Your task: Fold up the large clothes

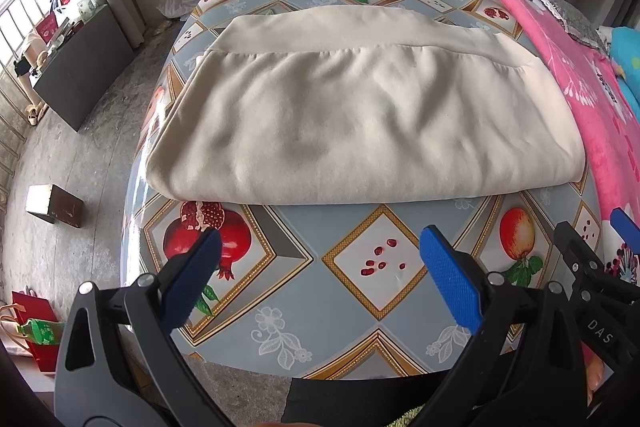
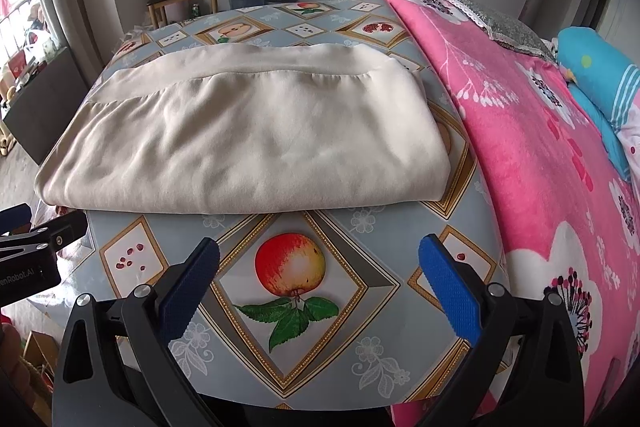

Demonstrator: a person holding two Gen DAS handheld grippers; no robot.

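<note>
Fingers (image 1: 450, 277) spread apart, folded cream garment (image 1: 360, 123) long axis crosswise, waistband far

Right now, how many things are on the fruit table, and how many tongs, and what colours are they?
Beige folded clothes: 1
Pink flowery blanket: 1
Tongs with blue pads, both open and holding nothing: 2, the left tongs and the right tongs
Total: 4

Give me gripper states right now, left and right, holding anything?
Left gripper: open, empty, short of the folded cream garment.
Right gripper: open, empty, over the fruit-print tablecloth.
</note>
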